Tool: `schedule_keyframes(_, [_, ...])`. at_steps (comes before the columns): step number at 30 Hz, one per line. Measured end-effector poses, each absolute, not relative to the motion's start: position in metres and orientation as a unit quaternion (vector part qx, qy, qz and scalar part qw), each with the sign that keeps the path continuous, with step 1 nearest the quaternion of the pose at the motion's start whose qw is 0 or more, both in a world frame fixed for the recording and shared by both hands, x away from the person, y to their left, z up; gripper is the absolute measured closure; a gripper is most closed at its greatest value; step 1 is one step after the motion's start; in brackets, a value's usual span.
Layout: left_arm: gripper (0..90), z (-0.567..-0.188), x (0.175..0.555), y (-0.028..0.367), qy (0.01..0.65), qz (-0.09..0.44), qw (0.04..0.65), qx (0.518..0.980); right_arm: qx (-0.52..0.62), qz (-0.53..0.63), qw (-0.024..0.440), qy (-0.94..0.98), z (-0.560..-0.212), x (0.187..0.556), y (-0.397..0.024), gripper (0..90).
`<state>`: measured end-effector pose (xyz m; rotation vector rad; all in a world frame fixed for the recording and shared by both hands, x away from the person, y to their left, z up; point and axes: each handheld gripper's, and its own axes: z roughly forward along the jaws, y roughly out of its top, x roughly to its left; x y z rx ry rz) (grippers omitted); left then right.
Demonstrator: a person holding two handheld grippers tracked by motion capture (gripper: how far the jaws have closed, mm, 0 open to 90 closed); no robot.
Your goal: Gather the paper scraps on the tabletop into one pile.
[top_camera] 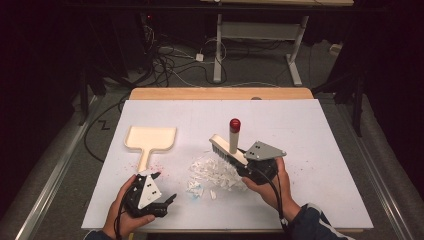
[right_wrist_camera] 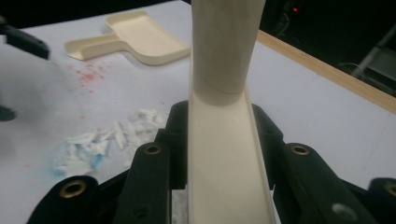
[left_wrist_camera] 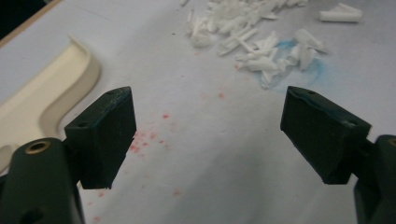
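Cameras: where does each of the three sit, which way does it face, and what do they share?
High view: above the person's side, looking forward and down on the table; forearms, left gripper and right gripper show.
Left gripper view: rides the left gripper, looking between its open jaws at the paper scraps and dustpan.
Right gripper view: rides the right gripper, looking along the clamped brush.
Shared: scraps and dustpan appear in all three.

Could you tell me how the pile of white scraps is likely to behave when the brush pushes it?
The white scraps look thin and loose, so they will probably scatter rather than move as one. Being likely very light, some may slip past the brush. The strays lying apart suggest this.
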<state>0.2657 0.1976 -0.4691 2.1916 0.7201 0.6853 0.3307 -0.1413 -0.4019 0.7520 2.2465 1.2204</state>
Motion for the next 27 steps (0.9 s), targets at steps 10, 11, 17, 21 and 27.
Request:
schedule_keyframes(10, [17.0, -0.457, 0.262, 0.217, 0.303, 0.302, 0.389, 0.816, 0.199, 0.467, 0.140, 0.850, -0.409, 0.296, -0.111, 67.8])
schedule_keyframes(11, [17.0, -0.457, 0.261, 0.220, 0.304, 0.304, 0.393, 0.813, 0.192, 0.463, 0.130, 0.856, -0.412, 0.292, -0.105, 67.7])
schedule_keyframes(17, [17.0, -0.450, 0.254, 0.237, 0.332, 0.325, 0.411, 0.784, 0.175, 0.461, 0.077, 0.867, -0.433, 0.284, -0.083, 67.8])
schedule_keyframes(21, [17.0, -0.452, 0.257, 0.239, 0.341, 0.307, 0.425, 0.780, 0.165, 0.455, 0.071, 0.872, -0.443, 0.285, -0.076, 67.8])
schedule_keyframes(27, [17.0, -0.461, 0.260, 0.222, 0.312, 0.292, 0.404, 0.809, 0.206, 0.439, 0.088, 0.870, -0.441, 0.303, -0.089, 67.7])
